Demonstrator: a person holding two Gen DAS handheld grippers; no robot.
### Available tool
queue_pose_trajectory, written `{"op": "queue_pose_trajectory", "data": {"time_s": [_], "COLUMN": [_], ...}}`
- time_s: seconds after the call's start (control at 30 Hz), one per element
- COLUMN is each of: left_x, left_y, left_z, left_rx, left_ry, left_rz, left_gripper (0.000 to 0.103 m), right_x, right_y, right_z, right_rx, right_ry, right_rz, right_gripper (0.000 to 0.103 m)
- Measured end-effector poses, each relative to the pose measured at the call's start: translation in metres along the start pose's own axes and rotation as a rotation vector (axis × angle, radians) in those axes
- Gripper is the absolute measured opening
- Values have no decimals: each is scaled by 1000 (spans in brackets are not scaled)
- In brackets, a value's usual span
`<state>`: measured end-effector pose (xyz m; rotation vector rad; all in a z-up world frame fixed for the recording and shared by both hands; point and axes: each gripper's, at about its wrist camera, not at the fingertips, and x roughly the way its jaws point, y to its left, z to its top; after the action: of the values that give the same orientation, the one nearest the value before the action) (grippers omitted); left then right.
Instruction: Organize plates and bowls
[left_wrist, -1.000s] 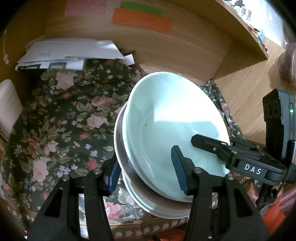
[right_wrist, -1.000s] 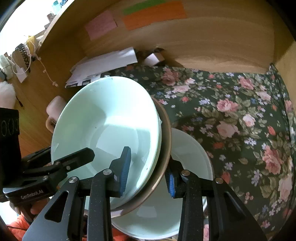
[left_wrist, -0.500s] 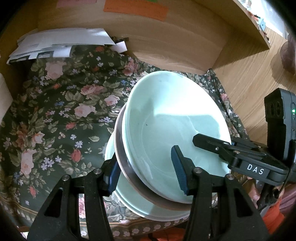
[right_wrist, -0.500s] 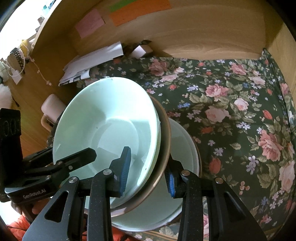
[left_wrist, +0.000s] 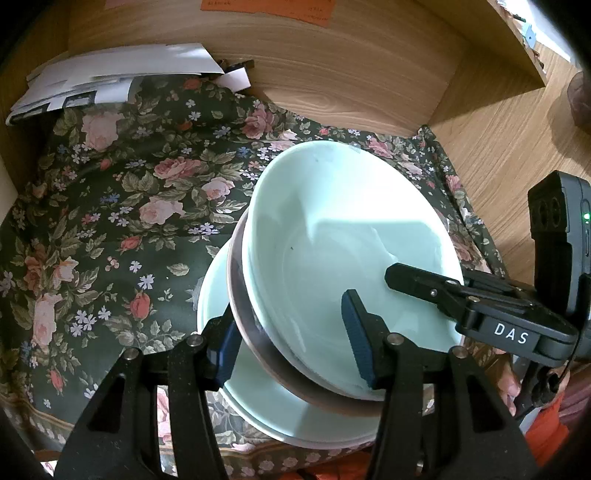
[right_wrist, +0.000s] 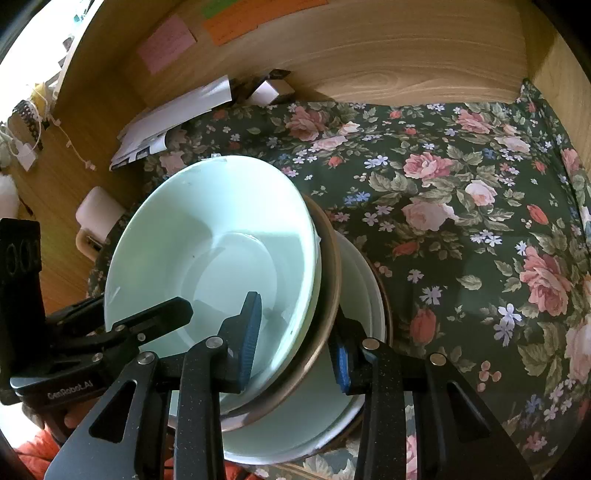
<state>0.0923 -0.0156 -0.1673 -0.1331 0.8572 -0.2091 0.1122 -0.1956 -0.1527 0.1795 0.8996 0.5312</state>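
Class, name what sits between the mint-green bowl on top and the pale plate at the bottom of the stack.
A brown-rimmed bowl sits between the mint-green bowl and the pale plate, clearest in the right wrist view.

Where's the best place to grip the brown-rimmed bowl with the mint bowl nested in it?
Grip the rim, one finger inside and one outside. The mint bowl fills the brown-rimmed bowl, so the thin doubled lip is the only pinchable part. Come from opposite near edges: left claw on the left, right claw on the right. A two-sided hold should steady the tilted stack above the plate.
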Motion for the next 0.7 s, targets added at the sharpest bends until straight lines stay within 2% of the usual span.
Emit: {"op": "queue_pose_trajectory", "data": {"time_s": [0.2, 0.4, 0.5, 0.7], "left_x": [0, -25, -41, -82], "left_y": [1, -3, -5, -9], "left_z": [0, -2, -3, -3], "left_rx": [-3, 37, 51, 55], "left_ry": [2, -118, -173, -315], "left_rz": [-7, 68, 93, 115], "left_gripper": [52, 54, 59, 67], "right_x": [0, -13, -30, -77], "right_y": [-3, 2, 9, 33], "right_z": [0, -2, -4, -11], "right_rx": [-5, -51, -79, -144], "right_ry": [-11, -65, -120, -278], "right_rz": [33, -11, -34, -53], "right_gripper": [35, 40, 47, 54]}}
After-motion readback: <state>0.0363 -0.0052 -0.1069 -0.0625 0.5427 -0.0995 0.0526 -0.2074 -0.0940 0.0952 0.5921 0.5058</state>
